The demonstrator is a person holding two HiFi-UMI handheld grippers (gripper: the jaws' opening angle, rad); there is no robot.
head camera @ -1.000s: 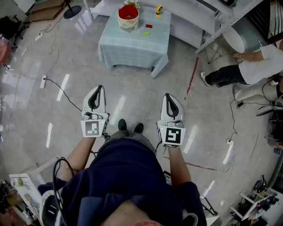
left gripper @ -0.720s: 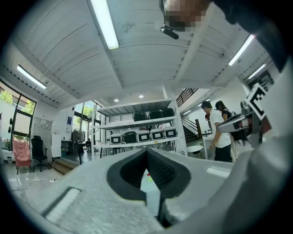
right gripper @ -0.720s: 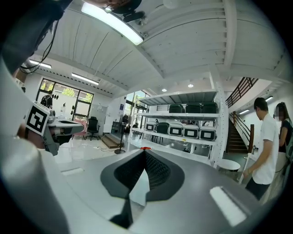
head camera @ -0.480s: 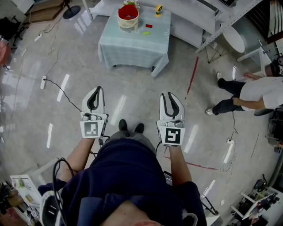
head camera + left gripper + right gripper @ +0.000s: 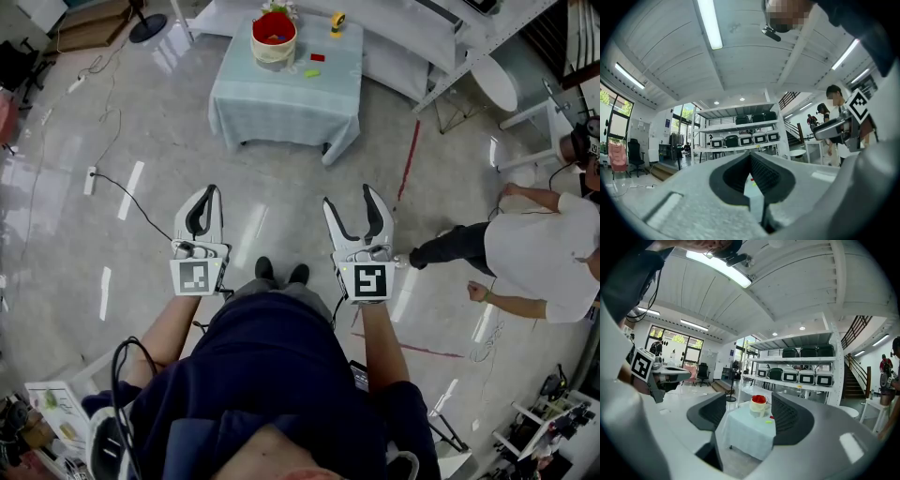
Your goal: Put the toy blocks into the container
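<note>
Far ahead stands a small table (image 5: 286, 94) under a pale cloth. On it are a cream container (image 5: 273, 37) with a red inside, a red block (image 5: 317, 57) and a green block (image 5: 310, 72). Both grippers hang over the floor, well short of the table. My left gripper (image 5: 212, 191) is shut and holds nothing. My right gripper (image 5: 350, 198) has its jaws opening, with nothing between them. The right gripper view frames the container (image 5: 759, 405) and table (image 5: 750, 434) between the parted jaws (image 5: 748, 399). In the left gripper view the shut gripper (image 5: 751, 155) hides most of the table.
A person in a white shirt (image 5: 539, 253) crouches on the floor at the right. A cable (image 5: 131, 197) trails across the floor at the left, and a red tape line (image 5: 407, 159) runs beside the table. White shelving (image 5: 469, 42) stands behind the table. The wearer's shoes (image 5: 281, 272) show between the grippers.
My right gripper's jaws have spread from shut to wide apart. The left gripper has barely moved. The person at the right has shifted lower in the head view.
</note>
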